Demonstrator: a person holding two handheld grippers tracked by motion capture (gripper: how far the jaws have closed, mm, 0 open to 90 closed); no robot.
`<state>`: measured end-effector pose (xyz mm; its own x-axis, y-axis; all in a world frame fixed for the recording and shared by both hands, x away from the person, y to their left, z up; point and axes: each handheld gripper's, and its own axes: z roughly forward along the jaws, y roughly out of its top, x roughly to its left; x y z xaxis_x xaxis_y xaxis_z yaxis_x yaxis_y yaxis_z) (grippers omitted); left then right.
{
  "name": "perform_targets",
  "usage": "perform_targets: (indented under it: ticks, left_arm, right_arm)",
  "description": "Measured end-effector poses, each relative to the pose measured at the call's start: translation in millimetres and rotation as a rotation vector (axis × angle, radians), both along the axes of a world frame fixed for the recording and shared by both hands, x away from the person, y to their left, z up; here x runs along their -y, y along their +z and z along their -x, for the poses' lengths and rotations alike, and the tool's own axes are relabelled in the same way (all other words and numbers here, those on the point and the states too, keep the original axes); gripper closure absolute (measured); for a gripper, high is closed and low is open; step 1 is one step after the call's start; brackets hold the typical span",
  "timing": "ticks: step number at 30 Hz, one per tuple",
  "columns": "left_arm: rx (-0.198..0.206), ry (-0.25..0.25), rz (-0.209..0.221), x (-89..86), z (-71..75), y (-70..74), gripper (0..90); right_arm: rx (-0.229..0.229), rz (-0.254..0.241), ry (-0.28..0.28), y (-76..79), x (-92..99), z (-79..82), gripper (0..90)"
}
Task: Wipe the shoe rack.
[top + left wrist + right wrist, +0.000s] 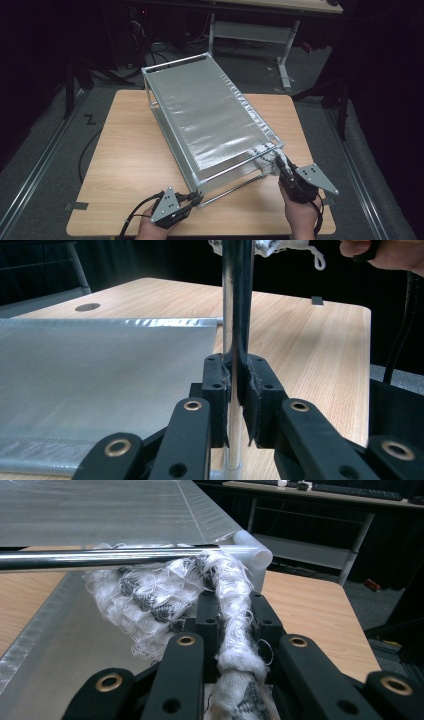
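Left gripper (196,199) clamped tight on the shiny upright pole (231,315) of the rack (200,107), right gripper (234,625) squeezing the fluffy white cloth (165,597) at the rack's top corner.

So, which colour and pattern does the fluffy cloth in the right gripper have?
The cloth is white with dark grey patches, clearest in the right gripper view.

text: none legible | labels: none | numbers: none | signs: none
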<state>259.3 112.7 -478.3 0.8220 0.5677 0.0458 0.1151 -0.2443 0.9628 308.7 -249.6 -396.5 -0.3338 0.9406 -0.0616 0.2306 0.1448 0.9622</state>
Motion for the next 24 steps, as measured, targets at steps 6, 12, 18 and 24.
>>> perform_targets:
  ticks: [6, 12, 18, 24]
  left_arm:
    - [0.003, -0.005, -0.003, -0.6, -0.4, 0.2, 80.6]
    - [0.005, -0.007, -0.005, -0.7, -0.4, 0.3, 80.6]
    - [0.006, -0.009, -0.006, -0.9, -0.6, 0.3, 80.5]
    - [0.006, -0.008, -0.005, -0.9, -0.5, 0.1, 80.5]
  right_arm:
    - [-0.006, -0.003, -0.012, -0.6, 1.3, -4.7, 79.0]
    - [0.007, 0.017, 0.031, 0.2, -10.1, 4.4, 79.1]
    - [0.022, 0.024, 0.099, 2.7, -24.7, 17.3, 79.0]
    - [0.035, 0.040, 0.192, 5.5, -47.6, 31.5, 79.0]
